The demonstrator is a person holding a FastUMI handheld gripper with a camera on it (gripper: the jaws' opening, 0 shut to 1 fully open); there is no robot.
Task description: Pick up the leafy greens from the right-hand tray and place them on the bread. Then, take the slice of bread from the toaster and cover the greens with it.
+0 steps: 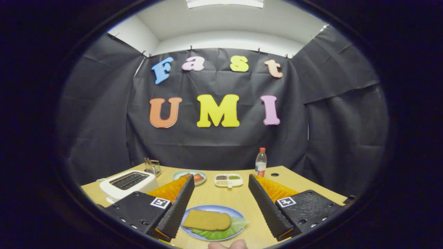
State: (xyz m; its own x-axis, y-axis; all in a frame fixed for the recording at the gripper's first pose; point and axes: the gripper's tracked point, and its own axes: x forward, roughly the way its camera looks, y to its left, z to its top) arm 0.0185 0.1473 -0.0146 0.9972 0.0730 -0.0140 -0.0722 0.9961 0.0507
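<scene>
A handheld gripper [219,197] hangs over a pale wooden tabletop [294,183], its two fingers spread wide and holding nothing. Each of the fingers [180,204] is a black wedge with a ribbed, saw-toothed inner face, backed by translucent orange plastic and a matte black block bearing a small square marker.

Between the fingers, low and close, sits a round light-blue plate [188,214]. On it lies a slice of bread [207,220], tan, flat and smooth-crusted, resting on top of the leafy greens [225,231], whose pale, ruffled edges show out from under the slice on its near and right sides. A fingertip [228,245] of the person shows at the near edge, just before the plate.

Beyond the left finger stands a white toaster [126,185], boxy with rounded corners and two dark slots in its top. Behind it is a small clear holder [152,167] with sticks in it. Farther back on the tabletop, beyond the fingers, a shallow teal dish [202,174] holds something red-orange, and beside it a white divided tray [228,180] carries dark, green and pale fillings in separate compartments. A clear plastic bottle [261,162] with a red cap stands upright near the far edge, against the black cloth wall [104,138].
</scene>
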